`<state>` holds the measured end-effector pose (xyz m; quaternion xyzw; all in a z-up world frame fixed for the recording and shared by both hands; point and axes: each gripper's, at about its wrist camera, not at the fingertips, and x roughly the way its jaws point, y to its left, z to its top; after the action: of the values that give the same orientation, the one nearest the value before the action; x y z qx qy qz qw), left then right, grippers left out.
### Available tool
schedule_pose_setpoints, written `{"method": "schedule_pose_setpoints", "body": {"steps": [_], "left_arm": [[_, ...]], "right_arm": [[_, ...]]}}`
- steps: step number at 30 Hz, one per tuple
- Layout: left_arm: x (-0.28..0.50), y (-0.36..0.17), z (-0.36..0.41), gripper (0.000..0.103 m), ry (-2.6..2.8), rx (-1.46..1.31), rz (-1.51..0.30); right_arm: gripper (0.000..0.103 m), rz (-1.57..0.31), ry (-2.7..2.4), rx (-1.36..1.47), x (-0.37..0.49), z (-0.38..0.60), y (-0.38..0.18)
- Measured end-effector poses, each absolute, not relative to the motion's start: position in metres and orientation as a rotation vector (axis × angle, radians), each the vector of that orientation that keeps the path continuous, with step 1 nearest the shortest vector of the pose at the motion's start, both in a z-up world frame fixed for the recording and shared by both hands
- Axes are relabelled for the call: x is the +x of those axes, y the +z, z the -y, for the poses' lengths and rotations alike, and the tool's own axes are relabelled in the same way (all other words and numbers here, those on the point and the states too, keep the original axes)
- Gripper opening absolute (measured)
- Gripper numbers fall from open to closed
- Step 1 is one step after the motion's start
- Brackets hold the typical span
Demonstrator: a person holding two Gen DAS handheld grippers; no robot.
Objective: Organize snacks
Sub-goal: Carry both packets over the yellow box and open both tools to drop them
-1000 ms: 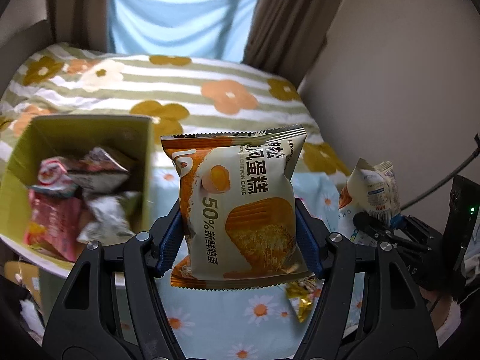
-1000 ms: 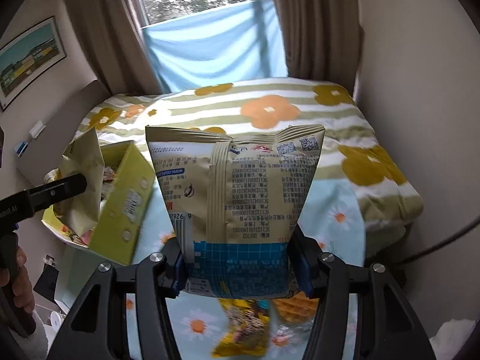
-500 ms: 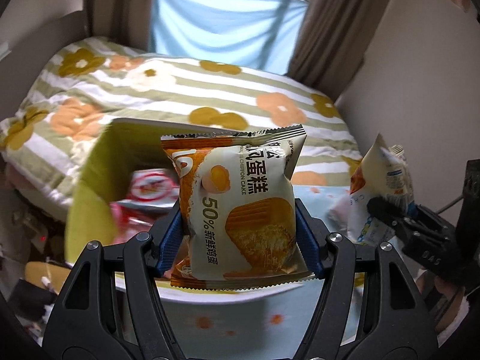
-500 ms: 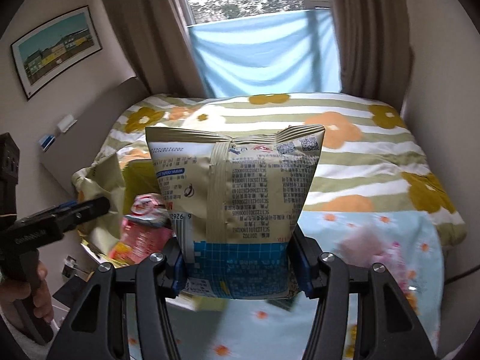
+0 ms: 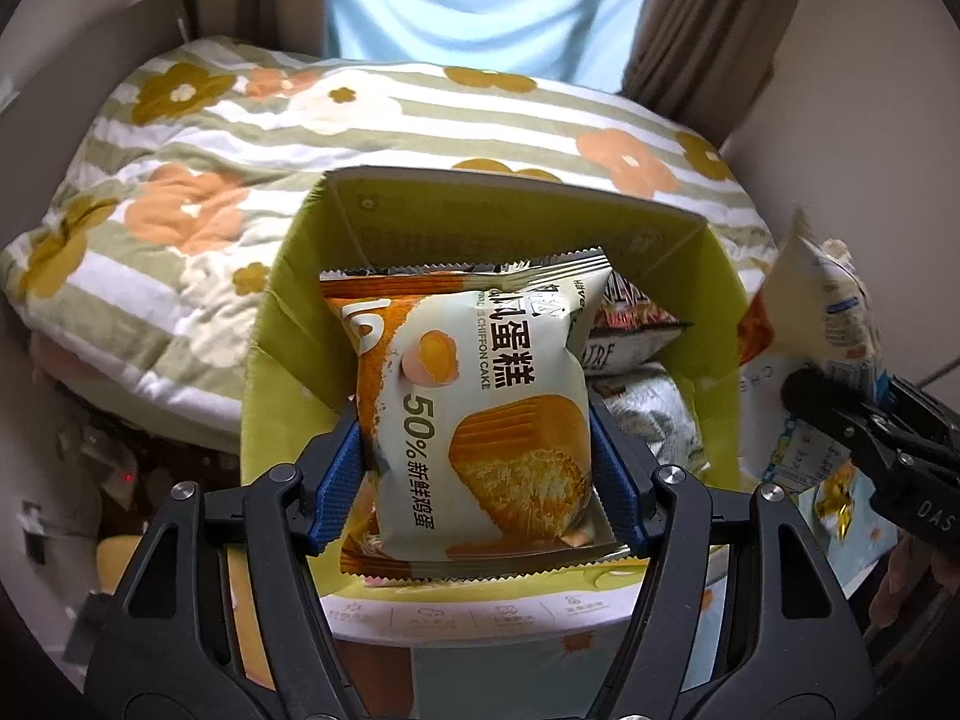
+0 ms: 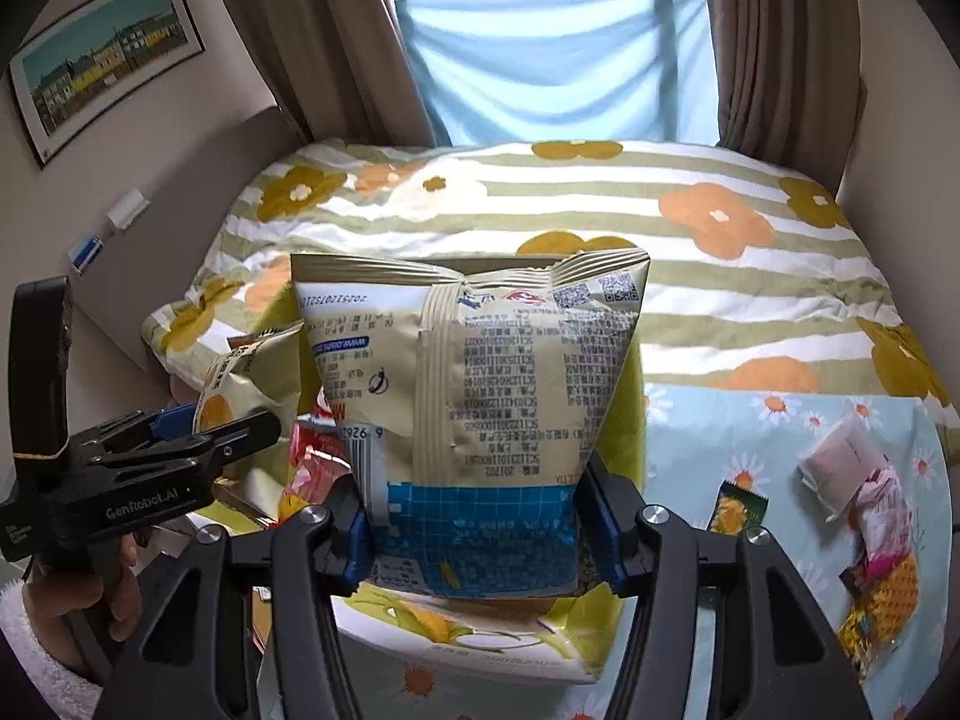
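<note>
Left wrist: left claw [image 5: 477, 468] clamps chiffon cake packet [image 5: 474, 414] upright, directly above yellow-green box [image 5: 270, 360]; right claw [image 6: 474, 522] grips beige snack bag [image 6: 468, 384] alongside.

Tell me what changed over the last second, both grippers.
Both grippers swung left to the yellow-green box: the left gripper now holds the chiffon cake packet over its opening, and the right gripper brings the beige snack bag in front of it. Neither grip changed; nothing released yet.

box [image 6: 624, 420] mostly hidden by chip bag [image 6: 474, 384] | box snacks [image 5: 648, 414] partly hidden by cake packet [image 5: 480, 420]
</note>
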<state>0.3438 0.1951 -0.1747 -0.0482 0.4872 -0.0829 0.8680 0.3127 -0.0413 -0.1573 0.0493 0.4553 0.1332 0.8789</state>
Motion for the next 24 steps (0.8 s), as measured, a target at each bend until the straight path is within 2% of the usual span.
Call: {"method": "schedule_pose_setpoints", "body": {"steps": [4,6,8,10,24], "left_arm": [[0.342,-0.185,-0.191,0.068,-0.196,-0.096,-1.046],[0.342,-0.189,-0.193,0.077,-0.195,-0.110,-1.064],[0.339,-0.190,-0.196,0.097,-0.194,-0.114,-1.070],[0.335,-0.188,-0.199,0.101,-0.190,-0.112,-1.062],[0.312,-0.172,-0.225,0.102,-0.109,-0.150,-1.031]], "right_arm": [[0.053,-0.967,0.272,0.086,0.314,0.040,-0.164],[0.053,-0.974,0.266,0.092,0.314,0.042,-0.167],[0.053,-0.985,0.257,0.109,0.312,0.046,-0.169],[0.053,-0.992,0.252,0.127,0.310,0.045,-0.171],[0.053,-1.033,0.267,0.119,0.298,0.037,-0.178]]}}
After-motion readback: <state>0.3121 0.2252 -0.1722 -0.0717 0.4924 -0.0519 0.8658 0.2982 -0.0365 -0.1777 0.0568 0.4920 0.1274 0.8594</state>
